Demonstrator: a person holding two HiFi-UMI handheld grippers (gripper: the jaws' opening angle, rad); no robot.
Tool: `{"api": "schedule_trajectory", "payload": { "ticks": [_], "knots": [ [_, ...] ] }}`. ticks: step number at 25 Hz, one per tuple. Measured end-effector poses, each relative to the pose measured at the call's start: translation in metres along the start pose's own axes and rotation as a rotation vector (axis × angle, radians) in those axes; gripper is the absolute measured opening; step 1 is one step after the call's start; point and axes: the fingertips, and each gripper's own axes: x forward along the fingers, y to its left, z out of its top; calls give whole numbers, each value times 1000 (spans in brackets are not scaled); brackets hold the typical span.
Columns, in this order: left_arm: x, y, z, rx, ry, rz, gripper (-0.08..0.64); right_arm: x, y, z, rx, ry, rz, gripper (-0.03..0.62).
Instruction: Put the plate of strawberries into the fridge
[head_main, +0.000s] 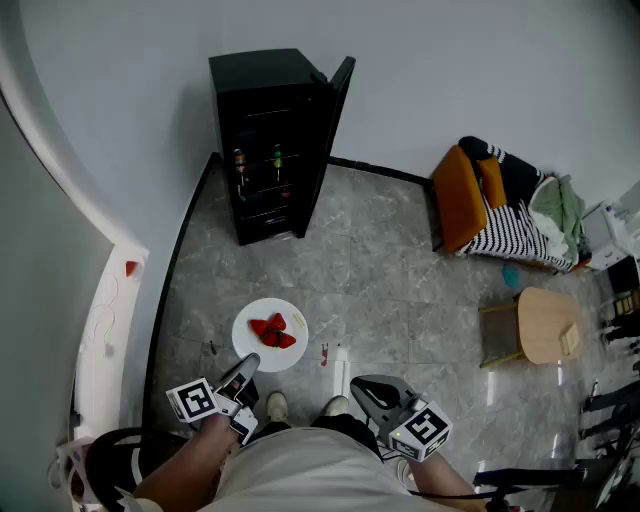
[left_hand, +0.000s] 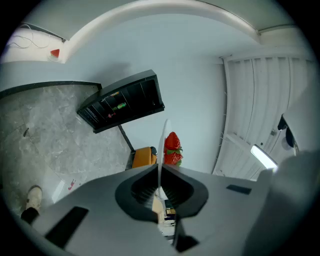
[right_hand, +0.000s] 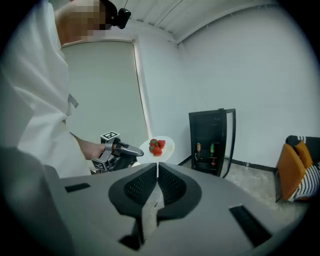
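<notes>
Where the left gripper (left_hand: 159, 169) bites: its two grey jaws are clamped on the near rim of the round white plate (head_main: 262, 308), which shows edge-on between them in the left gripper view.
Red strawberries (head_main: 272, 333): a small heap at the plate's centre, with green caps visible in the left gripper view.
Plate position: held in the air above the grey marble-patterned floor (head_main: 370, 270), at 1 o'clock from the left gripper in the head view.
Right gripper (head_main: 362, 388): jaws drawn together with nothing between them. It sits at 3 o'clock from the left gripper, apart from the plate.
Light-coloured shoes (head_main: 277, 405): at 6 o'clock from the plate, between the two grippers.
Tall black fridge (head_main: 265, 140): at 12 o'clock from the plate and well apart from it, against the white wall (head_main: 450, 80). Its door (head_main: 335, 120) stands open, and bottles (head_main: 240, 160) show on the shelves.
Orange chair (head_main: 458, 195): at 2 o'clock from the plate, with a black-and-white striped cloth (head_main: 515, 235) beside it.
Small light wooden table (head_main: 545, 325): at 3 o'clock from the plate, beyond the right gripper.
</notes>
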Motion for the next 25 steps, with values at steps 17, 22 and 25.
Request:
{"api": "schedule_trajectory", "payload": {
  "ticks": [17,22,25],
  "knots": [
    [90,-12,76,-239,-174,-118,21,88,-109,42,-96,32,158,26],
    [153,-24,114,-226,-218,-88,21,101,-181,66,-133,18,201,28],
    [189,-27,136,-213,-247,-82,21,103,-216,80,-190,18,212,109]
  ]
}}
